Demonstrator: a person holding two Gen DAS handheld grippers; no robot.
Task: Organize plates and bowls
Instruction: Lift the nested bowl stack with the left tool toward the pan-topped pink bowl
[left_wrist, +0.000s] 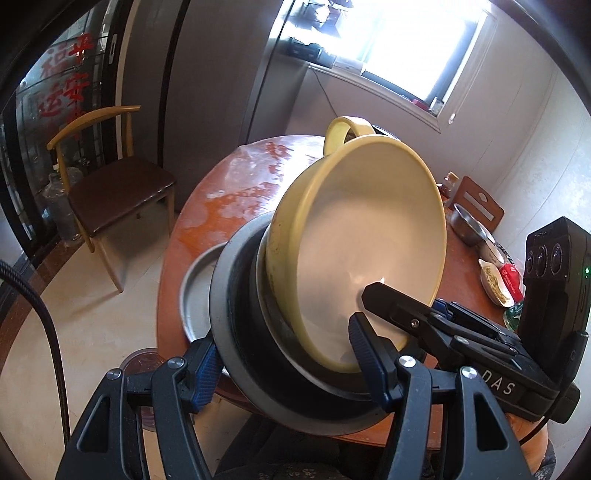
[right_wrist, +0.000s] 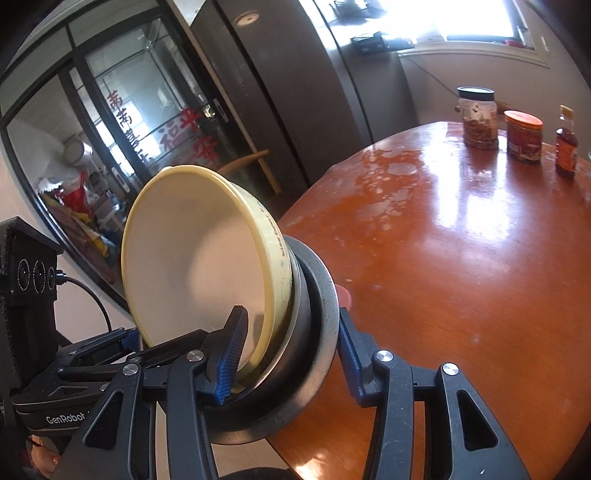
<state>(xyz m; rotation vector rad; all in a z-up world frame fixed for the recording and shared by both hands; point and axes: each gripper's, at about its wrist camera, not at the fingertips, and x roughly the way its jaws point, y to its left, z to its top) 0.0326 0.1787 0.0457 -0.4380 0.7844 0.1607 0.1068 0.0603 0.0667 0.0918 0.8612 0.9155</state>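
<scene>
A yellow bowl (left_wrist: 354, 236) sits nested in a black bowl and a wide-rimmed grey metal basin (left_wrist: 221, 295), forming one stack. The stack is tilted and held in the air over the near edge of the round red-brown table (right_wrist: 461, 258). My left gripper (left_wrist: 286, 350) is shut across the stack's lower rim. My right gripper (right_wrist: 291, 332) is shut on the stack's other side, with one finger inside the yellow bowl (right_wrist: 192, 258) and one behind the basin (right_wrist: 327, 291). Each gripper shows in the other's view: the right gripper (left_wrist: 406, 301) and the left gripper (right_wrist: 122, 343).
A flat grey metal plate (left_wrist: 195, 291) lies just behind the stack at the table edge. A yellow mug (left_wrist: 343, 129), steel bowls (left_wrist: 467, 225) and food dishes stand further back. Two jars (right_wrist: 476, 118) and a sauce bottle (right_wrist: 567, 147) stand at the far side. A wooden chair (left_wrist: 110, 192) is left of the table.
</scene>
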